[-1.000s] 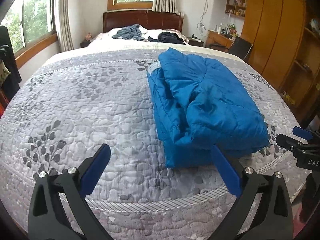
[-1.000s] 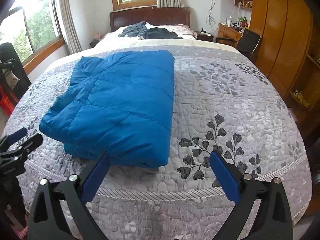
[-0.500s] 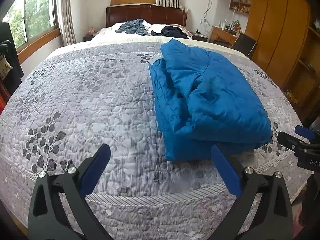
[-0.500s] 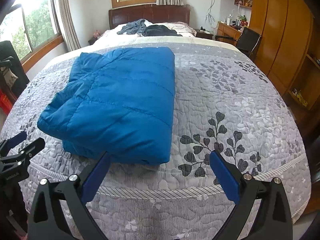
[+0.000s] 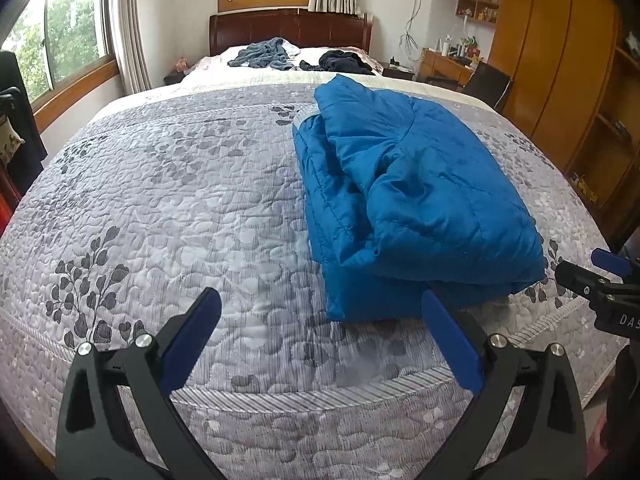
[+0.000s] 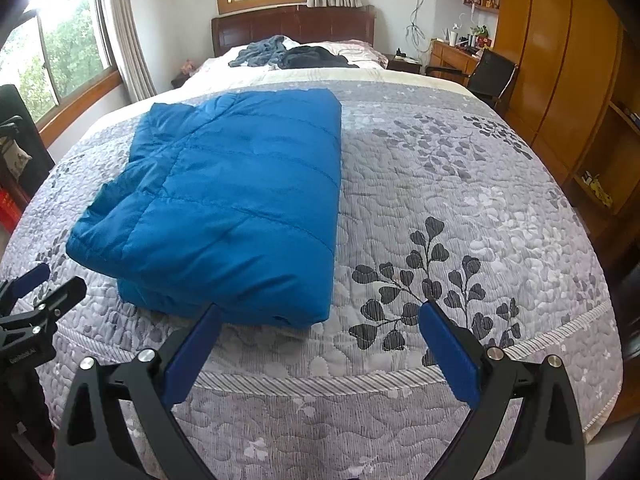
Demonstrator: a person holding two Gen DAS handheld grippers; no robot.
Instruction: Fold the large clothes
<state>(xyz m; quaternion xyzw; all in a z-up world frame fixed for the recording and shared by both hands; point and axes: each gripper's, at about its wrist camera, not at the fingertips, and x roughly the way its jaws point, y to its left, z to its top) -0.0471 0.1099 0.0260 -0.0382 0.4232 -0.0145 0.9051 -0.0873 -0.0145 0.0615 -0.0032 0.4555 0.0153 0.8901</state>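
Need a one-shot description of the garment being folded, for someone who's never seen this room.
Start at the big bed with the grey leaf-print quilt. Near its foot end lies the blue puffer jacket, folded into a thick rectangle. The grey garment and dark garment lie crumpled far off by the headboard; only the jacket is bright blue, quilted and neatly folded.

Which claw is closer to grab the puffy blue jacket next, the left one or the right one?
Probably the left claw: its open fingers sit by the folded blue quilted jacket's loose, layered edge. The right claw, also open, faces the smooth folded side.
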